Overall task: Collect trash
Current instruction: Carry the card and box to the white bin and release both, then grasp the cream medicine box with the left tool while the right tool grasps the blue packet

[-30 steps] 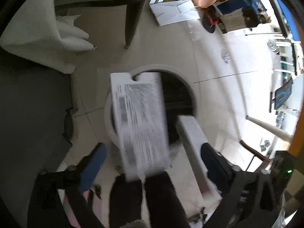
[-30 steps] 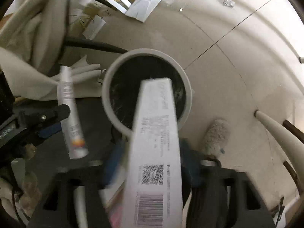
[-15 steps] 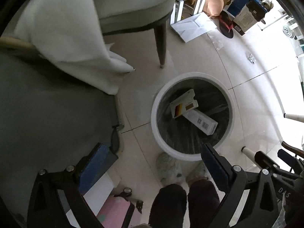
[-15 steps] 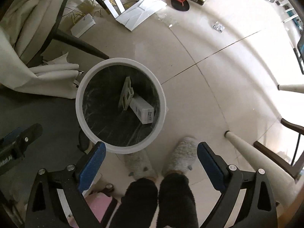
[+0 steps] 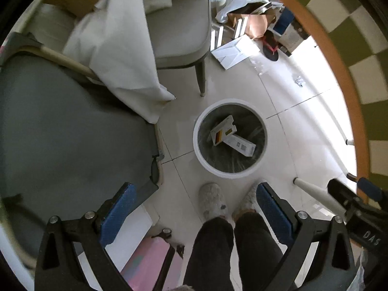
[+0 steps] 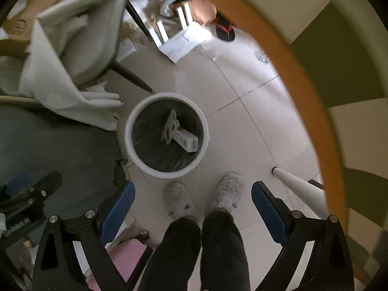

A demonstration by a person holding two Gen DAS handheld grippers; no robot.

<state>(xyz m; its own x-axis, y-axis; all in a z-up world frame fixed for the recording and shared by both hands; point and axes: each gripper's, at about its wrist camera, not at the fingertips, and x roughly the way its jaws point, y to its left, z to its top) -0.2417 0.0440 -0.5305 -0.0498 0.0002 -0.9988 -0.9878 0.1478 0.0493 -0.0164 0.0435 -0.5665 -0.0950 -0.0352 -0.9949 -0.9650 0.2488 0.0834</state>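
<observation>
A round white trash bin (image 5: 199, 150) with a dark liner stands on the tiled floor below me; it also shows in the right wrist view (image 6: 129, 145). Two white cardboard boxes lie inside it, one long (image 5: 240, 144) and one with a coloured label (image 5: 222, 132); they also show in the right wrist view (image 6: 186, 141). My left gripper (image 5: 194, 208) is open and empty, high above the bin. My right gripper (image 6: 191, 205) is open and empty, also high above it.
The person's slippered feet (image 5: 213, 201) stand just in front of the bin. A grey chair (image 5: 179, 36) draped with white cloth (image 5: 116, 55) is behind it. A round wooden table edge (image 5: 339, 72) curves on the right. Boxes and papers (image 5: 235, 51) litter the far floor. A pink case (image 5: 150, 259) is near left.
Both grippers let go of their white boxes, which dropped into the bin. Both grippers then rose well above the bin, which now looks smaller.
</observation>
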